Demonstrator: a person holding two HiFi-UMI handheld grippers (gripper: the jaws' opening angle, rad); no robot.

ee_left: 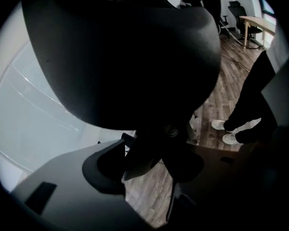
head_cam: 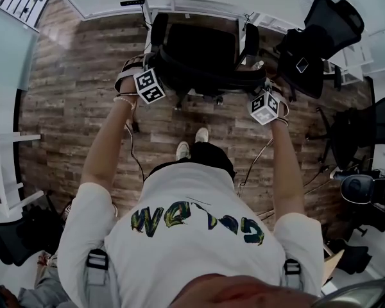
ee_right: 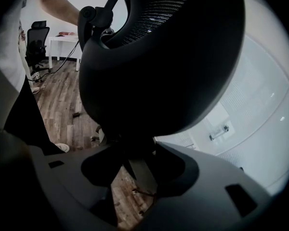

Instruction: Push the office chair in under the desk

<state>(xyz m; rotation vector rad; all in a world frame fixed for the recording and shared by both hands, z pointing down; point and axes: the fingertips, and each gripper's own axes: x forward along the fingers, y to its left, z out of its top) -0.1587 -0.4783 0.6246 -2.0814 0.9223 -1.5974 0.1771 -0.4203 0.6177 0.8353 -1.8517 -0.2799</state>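
At 12 o'clock in the head view, the office chair (head_cam: 202,50) stands on the wooden floor (head_cam: 70,101) with its seat partly under the white surface (head_cam: 192,6), its back toward the person. The left gripper (head_cam: 153,70) sits at the chair's 8 o'clock, its fingers (ee_left: 103,165) set wide and closed round a dark strut of the chair's back. At 4 o'clock, the right gripper (head_cam: 258,87) has its fingers (ee_right: 183,170) a little narrower, clamped likewise on a strut
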